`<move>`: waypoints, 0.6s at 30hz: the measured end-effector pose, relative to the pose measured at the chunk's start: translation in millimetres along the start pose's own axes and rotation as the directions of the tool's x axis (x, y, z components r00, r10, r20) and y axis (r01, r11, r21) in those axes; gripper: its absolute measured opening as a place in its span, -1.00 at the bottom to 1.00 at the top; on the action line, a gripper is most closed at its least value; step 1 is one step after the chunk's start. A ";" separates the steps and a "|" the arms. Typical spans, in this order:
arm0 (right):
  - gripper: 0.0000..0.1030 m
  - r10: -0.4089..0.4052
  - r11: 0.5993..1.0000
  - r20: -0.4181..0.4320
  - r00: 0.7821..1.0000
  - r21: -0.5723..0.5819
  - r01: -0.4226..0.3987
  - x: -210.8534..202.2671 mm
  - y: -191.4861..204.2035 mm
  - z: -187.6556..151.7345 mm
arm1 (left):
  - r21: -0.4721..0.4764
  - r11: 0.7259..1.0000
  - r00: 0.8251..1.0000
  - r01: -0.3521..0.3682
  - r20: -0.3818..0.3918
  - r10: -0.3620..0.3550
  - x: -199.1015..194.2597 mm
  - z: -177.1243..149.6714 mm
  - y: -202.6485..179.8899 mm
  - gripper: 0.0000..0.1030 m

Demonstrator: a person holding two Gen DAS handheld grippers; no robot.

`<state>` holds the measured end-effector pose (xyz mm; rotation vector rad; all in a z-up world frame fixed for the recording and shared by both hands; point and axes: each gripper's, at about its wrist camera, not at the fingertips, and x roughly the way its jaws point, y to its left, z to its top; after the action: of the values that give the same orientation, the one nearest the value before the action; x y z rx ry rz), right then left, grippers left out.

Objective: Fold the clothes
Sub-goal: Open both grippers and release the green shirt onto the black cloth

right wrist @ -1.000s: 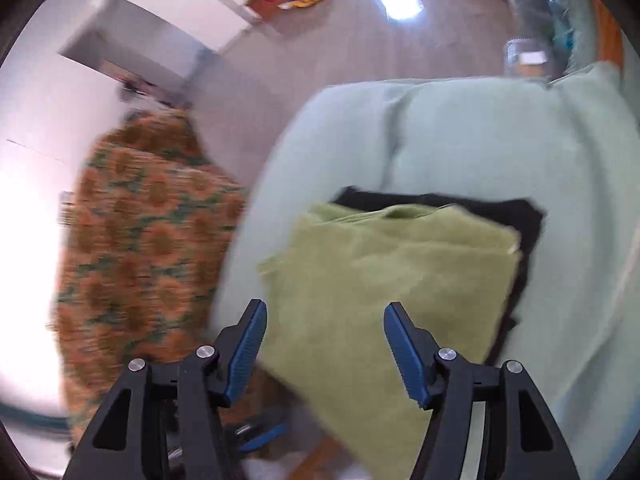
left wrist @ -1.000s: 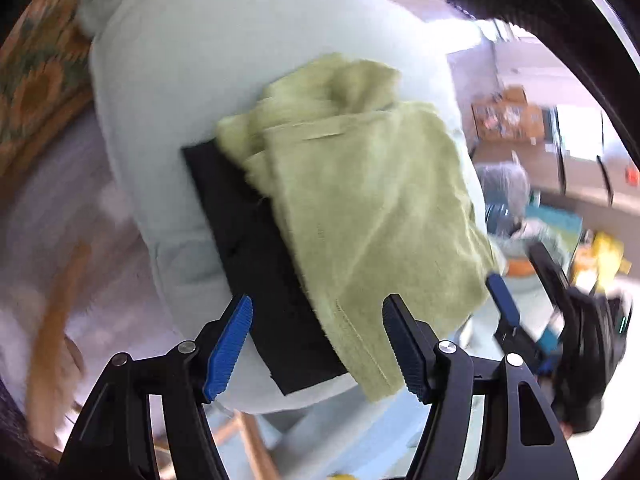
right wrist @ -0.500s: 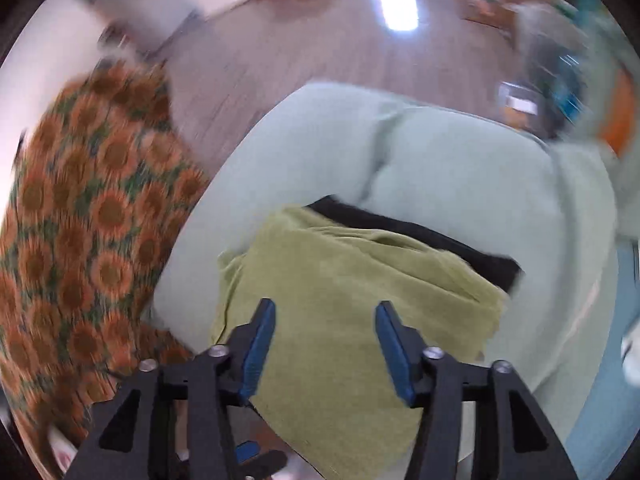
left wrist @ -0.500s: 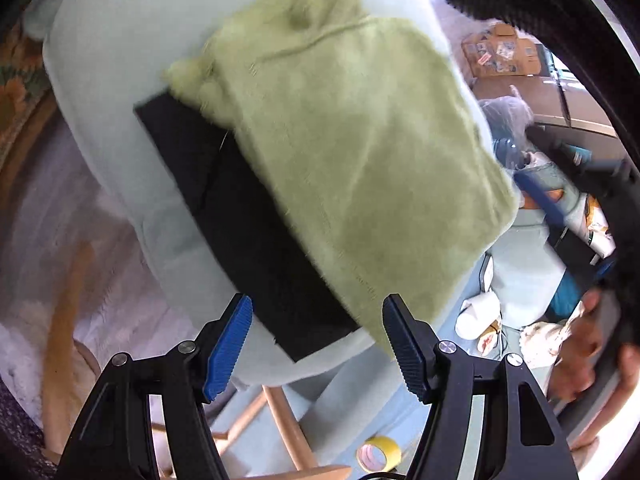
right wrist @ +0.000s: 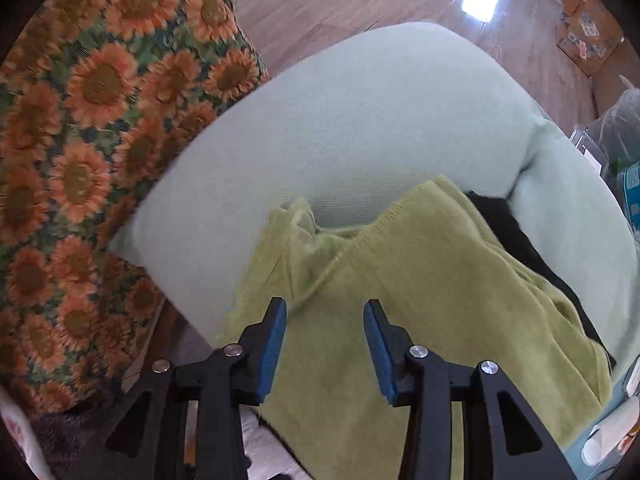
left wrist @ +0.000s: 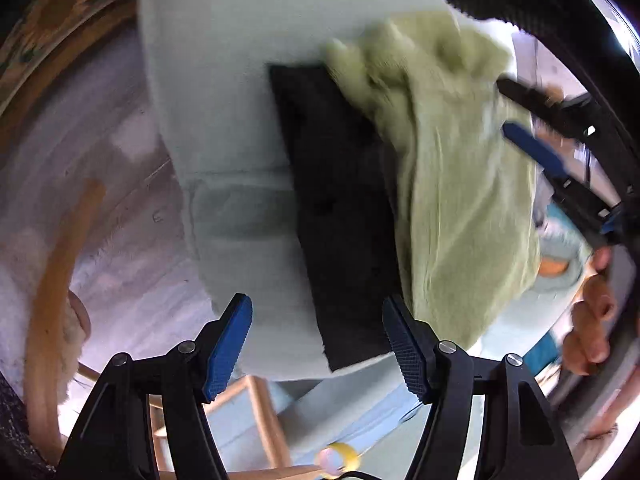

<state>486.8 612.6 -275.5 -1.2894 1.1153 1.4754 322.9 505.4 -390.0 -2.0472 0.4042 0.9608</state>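
A yellow-green cloth (left wrist: pixel 460 200) lies on a folded black cloth (left wrist: pixel 340 220), both on a pale green cushion (left wrist: pixel 224 80). The green cloth's far end is bunched up. My left gripper (left wrist: pixel 316 344) hangs open above the near edge of the black cloth, with nothing between its fingers. In the right wrist view, my right gripper (right wrist: pixel 325 320) points down over the green cloth (right wrist: pixel 420 300). Its jaws stand partly apart and pinch nothing. The black cloth (right wrist: pixel 504 228) peeks out to the right. One blue pad (left wrist: pixel 532 152) of the right gripper shows past the green cloth's right edge.
A sunflower-print fabric (right wrist: pixel 80 120) lies left of the cushion (right wrist: pixel 360 120). A person's hand (left wrist: pixel 592 320) is at the right edge. Below the cushion are a wooden chair frame (left wrist: pixel 260 420) and a tape roll (left wrist: pixel 340 454). A cardboard box (right wrist: pixel 588 36) sits on the wooden floor.
My right gripper swung in over the green cloth, tipped downward, and its jaws narrowed. My left gripper shifted left, toward the black cloth's edge. The green cloth's far end is more bunched.
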 end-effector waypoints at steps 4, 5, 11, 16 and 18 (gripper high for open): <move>-0.15 -0.104 0.992 -0.030 0.994 -0.077 0.102 11.8 11.6 2.6 | 0.003 1.000 0.996 0.028 0.079 -0.028 -17.4 4.3 1.6 0.33; -0.15 -0.097 0.991 -0.006 0.995 -0.098 0.096 5.0 15.8 2.0 | 0.002 0.999 0.995 0.045 0.091 -0.045 -20.1 4.1 1.2 0.33; 0.02 -0.220 0.939 0.044 0.974 -0.260 0.224 -9.4 43.7 1.6 | -0.058 0.993 0.977 0.101 0.196 -0.088 -36.8 4.4 7.1 0.33; -0.10 -0.322 0.913 -0.055 0.945 -0.283 0.294 26.3 45.8 0.7 | -0.121 0.991 0.960 0.048 0.280 -0.012 -46.7 6.0 16.5 0.33; -0.09 -0.328 0.908 -0.043 0.944 -0.290 0.302 32.9 47.7 -2.3 | -0.128 0.990 0.961 0.060 0.277 -0.023 -47.3 8.5 17.4 0.33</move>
<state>437.9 600.8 -304.3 -1.6623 0.7230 1.3706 277.7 499.1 -367.1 -1.9949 0.1499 1.2564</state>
